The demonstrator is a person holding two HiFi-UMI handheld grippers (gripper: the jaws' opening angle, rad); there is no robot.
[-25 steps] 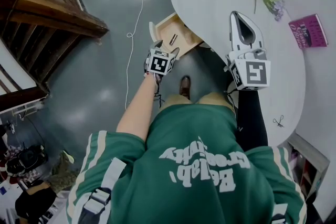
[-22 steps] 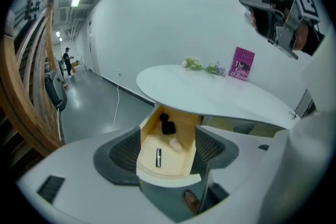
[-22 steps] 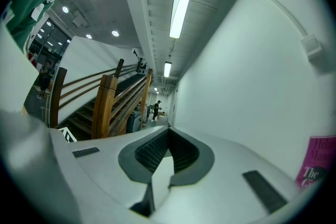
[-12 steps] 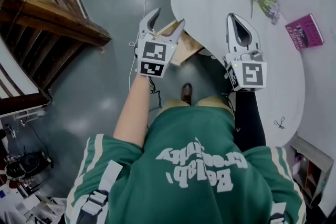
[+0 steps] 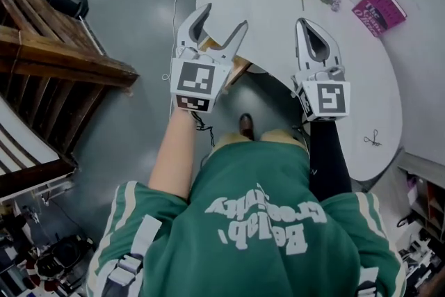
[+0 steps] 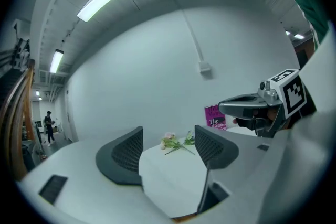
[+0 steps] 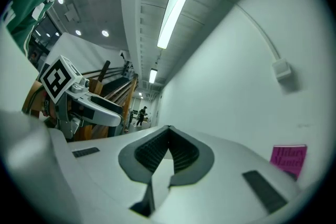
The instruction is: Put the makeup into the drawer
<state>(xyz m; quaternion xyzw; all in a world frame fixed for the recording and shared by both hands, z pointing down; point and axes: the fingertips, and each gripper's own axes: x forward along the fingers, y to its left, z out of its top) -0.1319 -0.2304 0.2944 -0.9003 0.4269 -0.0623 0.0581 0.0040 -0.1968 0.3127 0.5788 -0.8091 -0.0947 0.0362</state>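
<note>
My left gripper (image 5: 224,17) hung wide open and empty at the edge of the surface (image 5: 278,17), with the drawer (image 5: 238,68) poking out just beneath it. My right gripper (image 5: 311,23) sat pinched together, empty, farther off. I couldn't spot the makeup.

i read "the gian…" on the pink book (image 6: 214,116) cover in left gripper view; right gripper view shows "hilary mantel" on it. the green shirt (image 5: 259,219) has white upside-down print, not readable for sure.
</note>
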